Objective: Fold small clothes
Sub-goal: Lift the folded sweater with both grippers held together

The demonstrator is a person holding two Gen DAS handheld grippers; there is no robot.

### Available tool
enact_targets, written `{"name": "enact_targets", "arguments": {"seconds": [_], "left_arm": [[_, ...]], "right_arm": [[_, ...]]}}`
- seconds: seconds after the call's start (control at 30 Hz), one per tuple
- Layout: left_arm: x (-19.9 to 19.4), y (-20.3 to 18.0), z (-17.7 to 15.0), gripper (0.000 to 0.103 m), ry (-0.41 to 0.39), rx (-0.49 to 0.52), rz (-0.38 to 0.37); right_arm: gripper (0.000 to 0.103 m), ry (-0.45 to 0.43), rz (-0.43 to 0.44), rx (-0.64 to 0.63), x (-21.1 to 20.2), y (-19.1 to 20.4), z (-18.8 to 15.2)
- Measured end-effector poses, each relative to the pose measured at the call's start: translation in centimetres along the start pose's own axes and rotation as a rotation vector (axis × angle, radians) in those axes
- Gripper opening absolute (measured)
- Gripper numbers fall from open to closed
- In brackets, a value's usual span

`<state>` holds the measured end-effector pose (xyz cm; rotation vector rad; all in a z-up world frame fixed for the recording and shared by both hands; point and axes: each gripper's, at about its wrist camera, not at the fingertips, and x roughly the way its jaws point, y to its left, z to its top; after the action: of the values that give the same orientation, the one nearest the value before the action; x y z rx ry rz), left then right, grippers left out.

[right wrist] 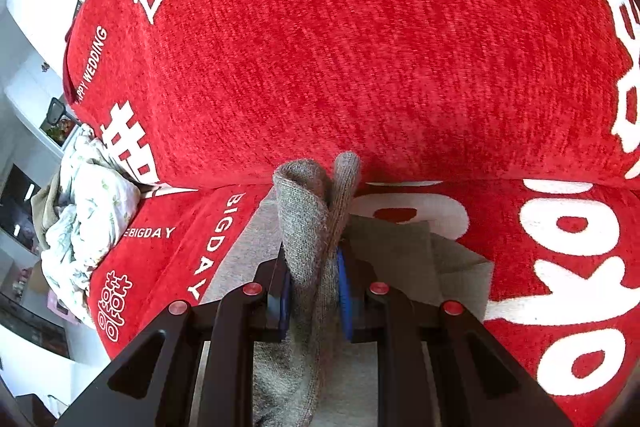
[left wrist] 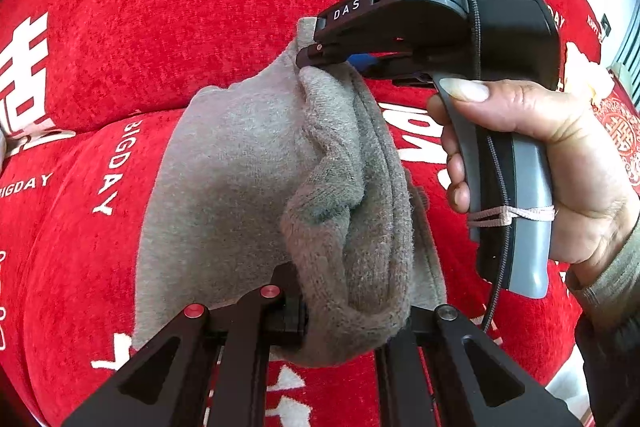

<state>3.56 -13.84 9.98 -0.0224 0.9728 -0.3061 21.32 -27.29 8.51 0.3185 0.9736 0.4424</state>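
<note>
A grey knitted garment (left wrist: 248, 171) hangs stretched between my two grippers above a red sofa cover. My left gripper (left wrist: 340, 311) is shut on its near end, the cloth bunched over the fingers. My right gripper (left wrist: 308, 61), held by a hand (left wrist: 560, 155), is shut on the far corner. In the right wrist view my right gripper (right wrist: 314, 291) pinches a fold of the grey garment (right wrist: 308, 211) between blue pads (right wrist: 345, 295). A flat grey part (right wrist: 404, 251) lies under it on the seat.
The red sofa cover (left wrist: 180, 19) with white lettering fills both views, backrest (right wrist: 360, 47) behind the seat (right wrist: 560, 267). A crumpled white floral cloth (right wrist: 88, 211) lies at the seat's left end. A white wall and shelves lie beyond it.
</note>
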Motion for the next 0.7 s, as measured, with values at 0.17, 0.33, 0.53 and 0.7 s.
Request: {"name": "enact_targets", "arguments": {"seconds": [0.17,0.33,0.53,0.7], "left_arm": [[0.5,-0.7,0.1,0.01,0.007,0.014,-0.004],[1.1,-1.4,0.5,0.01,0.014,0.03,-0.006],[2.2,-2.5,0.5,0.01,0.03,0.055,0.002],[3.2,-3.6,0.3,0.01,0.048,0.074,0.014]], "right_arm": [[0.021,-0.002,0.007,0.006,-0.4,-1.0,-0.1],[0.021,-0.003,0.018,0.012,-0.8,-2.3,-0.1],[0.021,0.002,0.02,0.02,-0.8,-3.5,-0.2],[0.021,0.009,0.019,0.039,-0.5,-4.7,-0.7]]}}
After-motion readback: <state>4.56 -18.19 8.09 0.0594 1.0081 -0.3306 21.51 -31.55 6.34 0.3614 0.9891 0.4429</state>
